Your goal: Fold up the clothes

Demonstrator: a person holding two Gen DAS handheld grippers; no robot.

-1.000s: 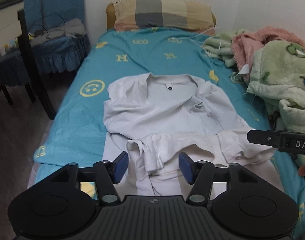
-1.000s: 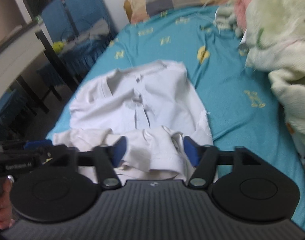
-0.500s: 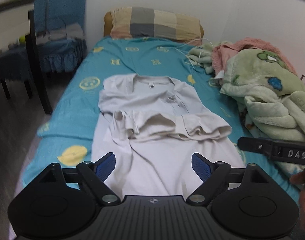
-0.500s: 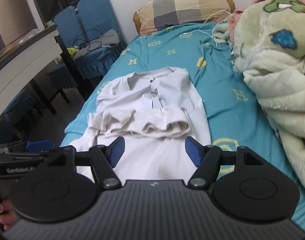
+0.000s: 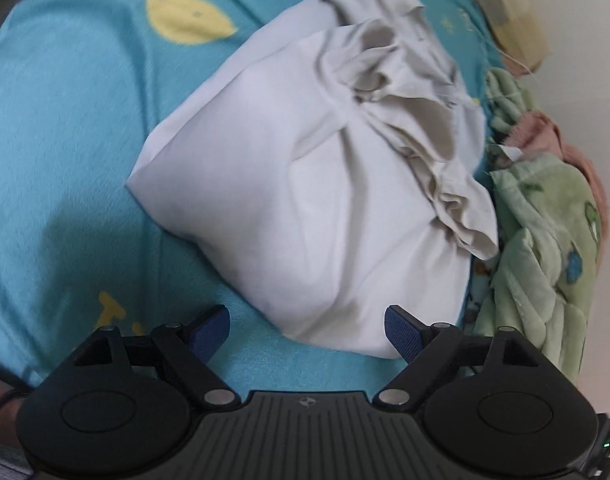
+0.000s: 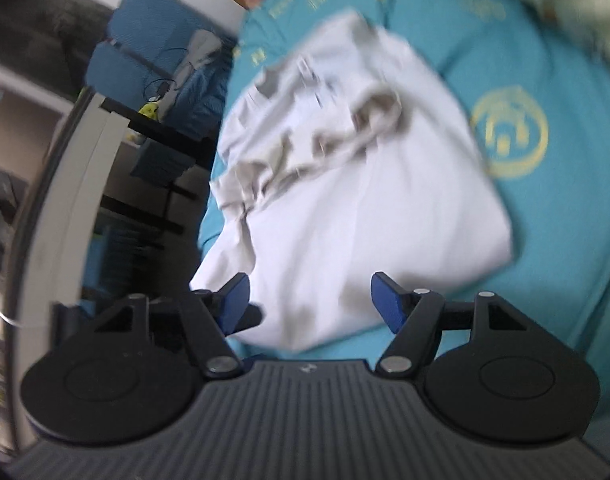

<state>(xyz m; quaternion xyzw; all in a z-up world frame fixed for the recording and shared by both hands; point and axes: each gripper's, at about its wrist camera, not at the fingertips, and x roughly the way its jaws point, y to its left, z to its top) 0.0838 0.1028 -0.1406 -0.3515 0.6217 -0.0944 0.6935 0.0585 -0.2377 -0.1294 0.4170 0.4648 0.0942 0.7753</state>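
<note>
A: On the teal bedsheet (image 5: 65, 128), item one: white shirt (image 5: 305, 200), lying partly folded, with bunched sleeve and hem cloth heaped along its far edge, toward 1 o'clock in the left view. Near hem smooth and flat.

B: Tools?

A: Left gripper (image 5: 307, 328): fingers spread wide, nothing between them, poised just short of the hem corner at 12 o'clock. Right gripper (image 6: 309, 300): likewise spread and empty, its left pad over the hem at 11 o'clock; that view is blurred.

B: Handling advice?

A: My judgement: the hem looks set for a lift, one corner per gripper. Pinch both layers, raise evenly, keep the edge taut. The bunched ridge wants flattening, or the fold will sit lumpy. Green blanket (image 5: 545, 248) at 3 o'clock crowds the right edge.
</note>
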